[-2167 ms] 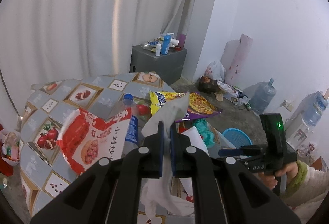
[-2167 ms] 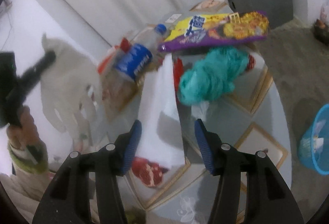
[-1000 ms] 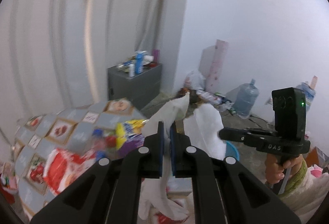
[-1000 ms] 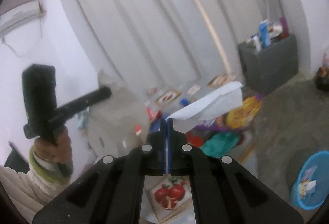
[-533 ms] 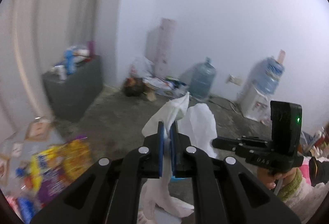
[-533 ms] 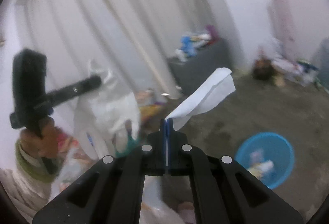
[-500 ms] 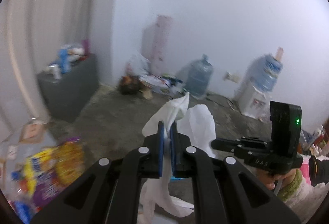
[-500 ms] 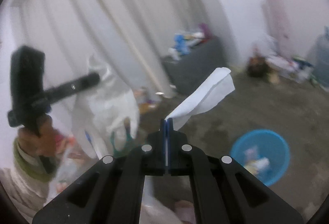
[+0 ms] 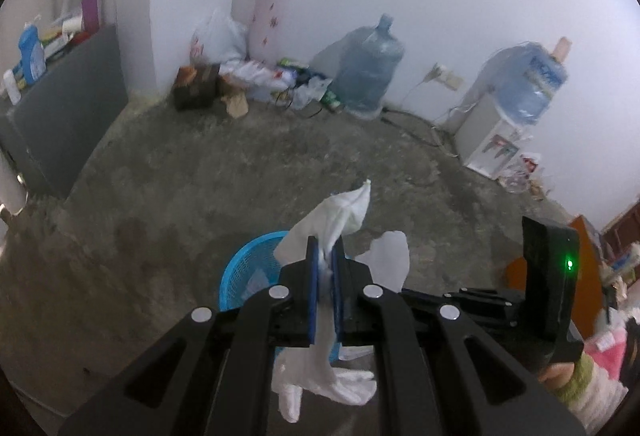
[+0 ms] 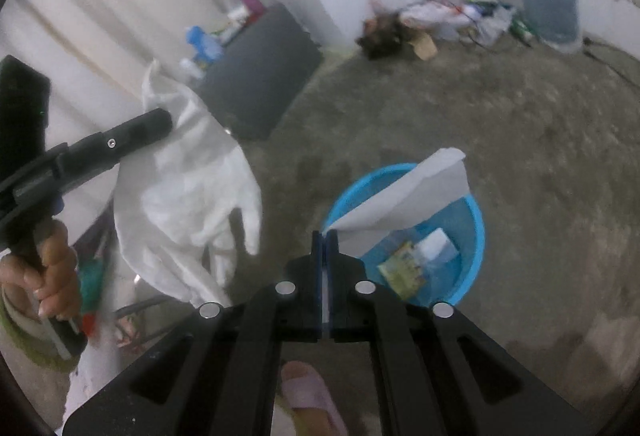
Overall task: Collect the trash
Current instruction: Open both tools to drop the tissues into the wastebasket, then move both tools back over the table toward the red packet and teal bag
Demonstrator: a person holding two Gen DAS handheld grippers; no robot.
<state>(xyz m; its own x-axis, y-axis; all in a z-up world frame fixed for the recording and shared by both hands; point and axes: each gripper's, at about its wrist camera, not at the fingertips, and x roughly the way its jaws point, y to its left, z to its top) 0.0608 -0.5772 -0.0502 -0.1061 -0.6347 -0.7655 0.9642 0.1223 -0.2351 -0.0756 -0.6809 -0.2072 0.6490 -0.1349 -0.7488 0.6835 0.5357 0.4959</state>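
My left gripper (image 9: 326,252) is shut on a white disposable glove (image 9: 326,384), which hangs down through the jaws; the glove also shows in the right wrist view (image 10: 184,196). My right gripper (image 10: 325,236) is shut on a white sheet of paper (image 10: 416,196) that sticks up over a blue bin (image 10: 472,220). The blue bin (image 9: 244,276) stands on the floor just beyond and below both grippers and holds some packets. The right gripper's body also shows at the right of the left wrist view (image 9: 500,308).
Grey concrete floor (image 9: 200,172). A dark grey cabinet (image 9: 64,108) with bottles stands at the left. Water jugs (image 9: 368,68), a dispenser (image 9: 492,140) and bags lie along the far wall. A foot in a slipper (image 10: 308,400) is below the right gripper.
Both grippers have swung away from the table toward the floor and lowered, each still holding its item. The blue bin has come into view, now close under them.
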